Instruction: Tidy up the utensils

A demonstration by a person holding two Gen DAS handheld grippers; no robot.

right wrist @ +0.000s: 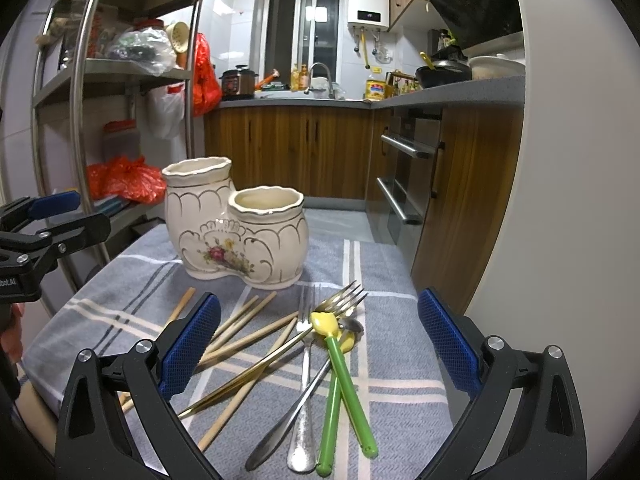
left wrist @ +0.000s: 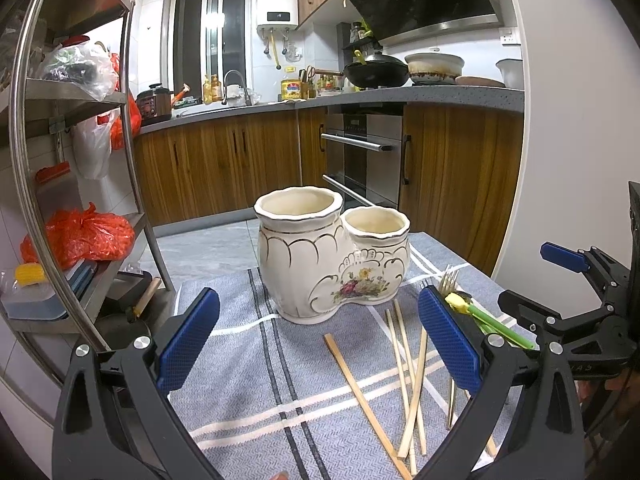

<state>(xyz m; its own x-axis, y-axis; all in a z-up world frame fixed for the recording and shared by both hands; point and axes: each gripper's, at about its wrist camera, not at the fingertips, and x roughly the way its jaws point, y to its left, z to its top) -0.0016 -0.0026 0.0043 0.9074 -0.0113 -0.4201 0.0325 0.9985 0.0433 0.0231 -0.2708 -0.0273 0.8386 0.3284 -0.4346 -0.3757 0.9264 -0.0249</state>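
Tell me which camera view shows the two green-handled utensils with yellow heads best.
The right wrist view: the two green-handled utensils with yellow heads lie crossed in full view, from heads to handle ends, between the open right gripper. The left wrist view shows only one yellow head and part of the green handles, cut off behind the open left gripper.

Indoor artificial light from overhead, even and fairly bright; window (left wrist: 208,36) dark with a lamp reflection in the glass. Soft, weak shadows on the tablecloth (right wrist: 400,360). Glare streaks on the steel rack (left wrist: 24,128). Strong fisheye bend, black vignette in the corners. Focus sharp mid-frame, slightly soft at the near edges.
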